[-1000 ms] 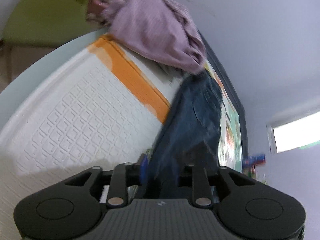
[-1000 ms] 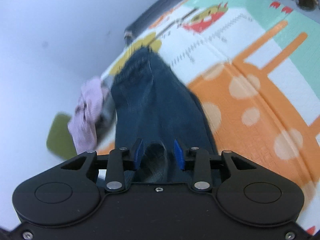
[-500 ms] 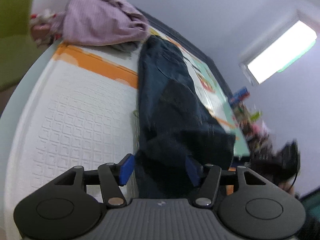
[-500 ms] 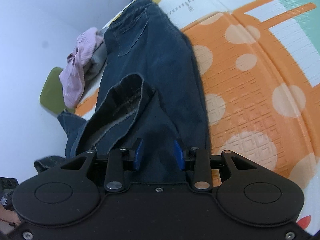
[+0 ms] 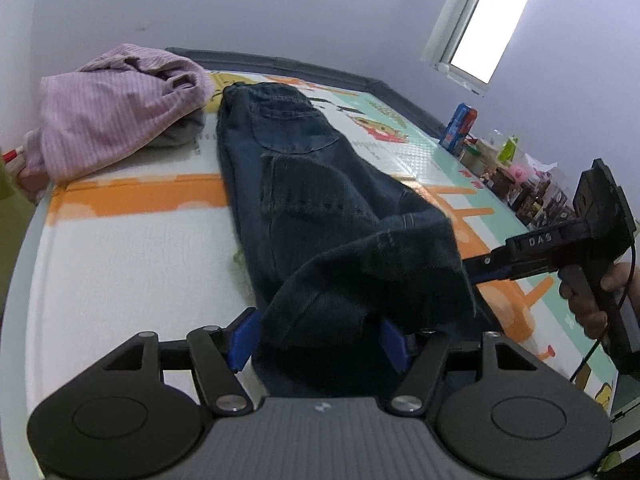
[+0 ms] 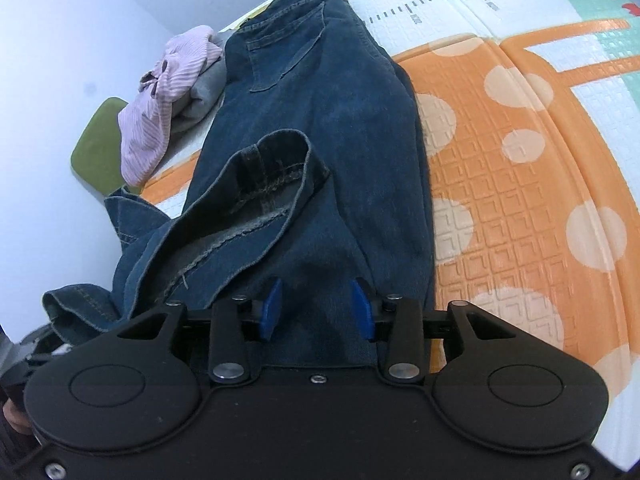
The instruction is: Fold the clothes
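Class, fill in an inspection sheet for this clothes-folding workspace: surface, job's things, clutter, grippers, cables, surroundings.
Surface: patterned play mat, orange, white and mint.
Job's things: dark jeans lying lengthwise, hem ends bunched near the grippers.
Clutter: pink striped garment heaped beside the waistband; toys and boxes along the far edge.
Grippers: left gripper opening, denim between its jaws; right gripper opening over denim.
Cables: thin black cable below the right hand.
Surroundings: pale walls, bright window.

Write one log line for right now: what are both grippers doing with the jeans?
left gripper: opening, jeans between | right gripper: opening, jeans between | hems: folded up over legs
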`<control>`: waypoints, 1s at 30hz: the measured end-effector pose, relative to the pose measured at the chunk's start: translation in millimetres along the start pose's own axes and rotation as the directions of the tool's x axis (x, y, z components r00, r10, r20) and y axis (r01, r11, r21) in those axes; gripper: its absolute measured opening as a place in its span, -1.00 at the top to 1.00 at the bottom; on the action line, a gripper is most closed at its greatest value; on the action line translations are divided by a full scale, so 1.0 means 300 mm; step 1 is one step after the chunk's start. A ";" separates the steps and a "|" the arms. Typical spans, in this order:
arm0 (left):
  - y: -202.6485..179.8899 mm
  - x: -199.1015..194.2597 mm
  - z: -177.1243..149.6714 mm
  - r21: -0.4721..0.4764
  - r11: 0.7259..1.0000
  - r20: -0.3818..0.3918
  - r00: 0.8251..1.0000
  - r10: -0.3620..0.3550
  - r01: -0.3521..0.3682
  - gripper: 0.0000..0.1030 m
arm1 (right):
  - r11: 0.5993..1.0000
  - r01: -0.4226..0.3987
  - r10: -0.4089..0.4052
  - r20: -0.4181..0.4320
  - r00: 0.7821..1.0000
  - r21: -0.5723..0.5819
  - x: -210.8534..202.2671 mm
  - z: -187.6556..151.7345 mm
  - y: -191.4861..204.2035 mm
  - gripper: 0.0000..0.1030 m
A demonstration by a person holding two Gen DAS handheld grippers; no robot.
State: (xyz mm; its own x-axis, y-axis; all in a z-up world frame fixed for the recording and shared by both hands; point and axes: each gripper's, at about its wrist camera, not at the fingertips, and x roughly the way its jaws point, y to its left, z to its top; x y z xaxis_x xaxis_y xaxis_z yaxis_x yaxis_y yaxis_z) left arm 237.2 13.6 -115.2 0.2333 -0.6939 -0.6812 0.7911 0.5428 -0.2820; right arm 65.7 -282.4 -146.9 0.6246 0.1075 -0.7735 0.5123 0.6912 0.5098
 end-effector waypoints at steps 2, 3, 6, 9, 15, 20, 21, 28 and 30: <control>0.005 0.024 0.018 0.005 1.000 -0.004 1.000 -0.001 0.001 -0.31 | 1.000 0.006 -0.006 -0.001 1.000 -0.006 0.009 0.007 0.003 0.25; 0.010 0.035 0.028 -0.001 1.000 -0.004 1.000 -0.007 0.007 -0.31 | 1.000 0.007 -0.007 -0.001 1.000 -0.010 0.013 0.011 0.005 0.24; 0.031 0.060 0.057 -0.035 0.999 0.003 0.999 -0.033 0.033 -0.32 | 1.000 0.006 -0.006 -0.008 1.000 -0.018 0.030 0.024 0.011 0.24; 0.055 0.088 0.088 -0.081 0.995 0.016 0.998 -0.055 0.056 -0.34 | 1.000 -0.005 0.004 -0.015 1.000 -0.018 0.048 0.037 0.018 0.22; 0.101 0.169 0.152 -0.163 0.984 -0.003 0.997 -0.078 0.077 -0.38 | 0.999 -0.029 0.028 -0.030 0.999 -0.030 0.088 0.068 0.042 0.15; 0.123 0.232 0.169 -0.194 0.980 -0.049 0.998 -0.051 0.040 -0.38 | 0.996 0.006 -0.008 -0.018 1.000 -0.091 0.096 0.088 0.082 0.12; 0.127 0.240 0.169 -0.196 0.980 -0.052 0.998 -0.046 0.035 -0.41 | 0.995 0.012 -0.013 -0.007 1.000 -0.100 0.087 0.090 0.085 0.12; 0.140 0.278 0.175 -0.212 0.977 -0.077 0.996 -0.039 0.022 -0.51 | 0.996 0.065 -0.066 -0.008 0.998 -0.068 0.084 0.109 0.030 0.10; 0.139 0.285 0.179 -0.208 0.978 -0.084 0.996 -0.040 0.022 -0.51 | 0.998 0.046 -0.047 -0.012 0.999 -0.050 0.086 0.108 0.013 0.10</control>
State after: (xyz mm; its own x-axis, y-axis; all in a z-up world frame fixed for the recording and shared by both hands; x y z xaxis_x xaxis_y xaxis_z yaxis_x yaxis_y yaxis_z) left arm 320.5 -48.4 -148.9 0.1532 -0.6729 -0.7237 0.6607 0.6143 -0.4314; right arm 102.9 -300.2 -152.6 0.5929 0.0833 -0.8009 0.5107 0.7301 0.4540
